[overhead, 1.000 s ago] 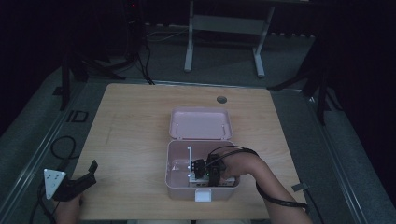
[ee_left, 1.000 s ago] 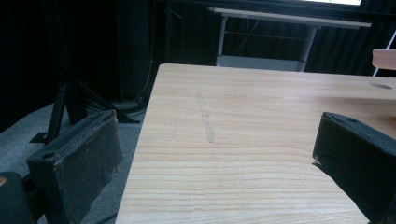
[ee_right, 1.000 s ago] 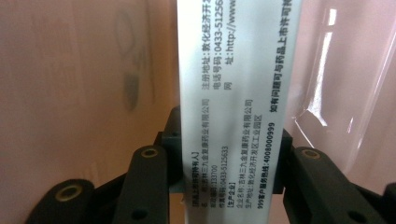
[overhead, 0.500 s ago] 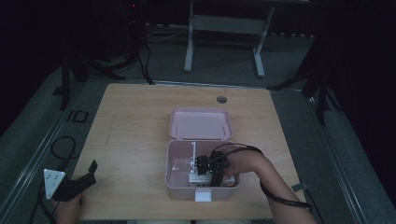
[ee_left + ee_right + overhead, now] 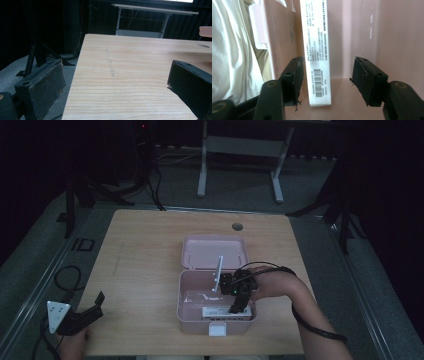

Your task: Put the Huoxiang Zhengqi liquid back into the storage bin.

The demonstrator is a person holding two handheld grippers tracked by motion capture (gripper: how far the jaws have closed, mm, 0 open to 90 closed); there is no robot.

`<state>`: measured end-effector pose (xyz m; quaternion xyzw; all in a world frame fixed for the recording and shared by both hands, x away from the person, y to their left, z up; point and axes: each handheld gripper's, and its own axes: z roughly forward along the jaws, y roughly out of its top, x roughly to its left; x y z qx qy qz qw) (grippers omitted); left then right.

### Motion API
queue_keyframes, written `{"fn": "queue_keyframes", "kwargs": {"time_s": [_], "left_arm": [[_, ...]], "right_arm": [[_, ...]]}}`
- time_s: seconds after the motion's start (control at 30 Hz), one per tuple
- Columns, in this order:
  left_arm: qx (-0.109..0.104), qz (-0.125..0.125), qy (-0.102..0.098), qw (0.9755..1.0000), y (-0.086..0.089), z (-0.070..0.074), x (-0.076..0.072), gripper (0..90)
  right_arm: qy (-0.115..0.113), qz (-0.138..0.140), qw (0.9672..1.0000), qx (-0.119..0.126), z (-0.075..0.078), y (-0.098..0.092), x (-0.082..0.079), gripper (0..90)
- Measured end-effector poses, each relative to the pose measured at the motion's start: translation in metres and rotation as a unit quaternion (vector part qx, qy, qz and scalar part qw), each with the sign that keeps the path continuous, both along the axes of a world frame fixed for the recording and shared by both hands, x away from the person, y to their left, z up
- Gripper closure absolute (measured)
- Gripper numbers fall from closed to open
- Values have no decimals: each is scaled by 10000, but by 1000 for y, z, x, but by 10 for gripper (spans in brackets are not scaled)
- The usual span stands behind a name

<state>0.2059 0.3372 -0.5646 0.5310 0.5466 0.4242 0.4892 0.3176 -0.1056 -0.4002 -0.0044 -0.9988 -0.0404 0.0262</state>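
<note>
The right gripper [image 5: 238,306] points down into the pink box [image 5: 190,320], just above a white packet [image 5: 215,311]. Its jaws have just been opening. The left gripper [image 5: 95,304] rests far left of the box.

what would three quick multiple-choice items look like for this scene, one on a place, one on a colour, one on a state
1. Where does the white carton lie?
A. in the box's base, by its near wall
B. on the bare table
C. on the floor

2. What colour is the open box?
A. blue
B. pink
C. black

3. How does the right hand-held gripper stand?
A. clamped on the lid
B. open, the carton between its jaws
C. shut on nothing

Answers:
1 A, the high view shows it inside the base along the front wall.
2 B, base and lid are pale pink.
3 B, its jaws have just been opening and the right gripper view shows a clear gap beside the carton.
</note>
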Motion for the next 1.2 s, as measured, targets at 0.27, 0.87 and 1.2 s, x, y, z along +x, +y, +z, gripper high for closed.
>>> {"fn": "queue_keyframes", "kwargs": {"time_s": [0.27, 0.87, 1.2], "left_arm": [[4, -1, 1, 10000, 0, 0, 0, 11], [-9, -6, -2, 10000, 0, 0, 0, 11], [-17, -12, -5, 10000, 0, 0, 0, 12]], "right_arm": [[-294, -291, 9966, 715, 25, -20, 8, 244], [-1122, -1534, 9641, 1857, 40, -98, 36, 113], [-1634, -2167, 9384, 2140, 13, -146, 49, 114]]}}
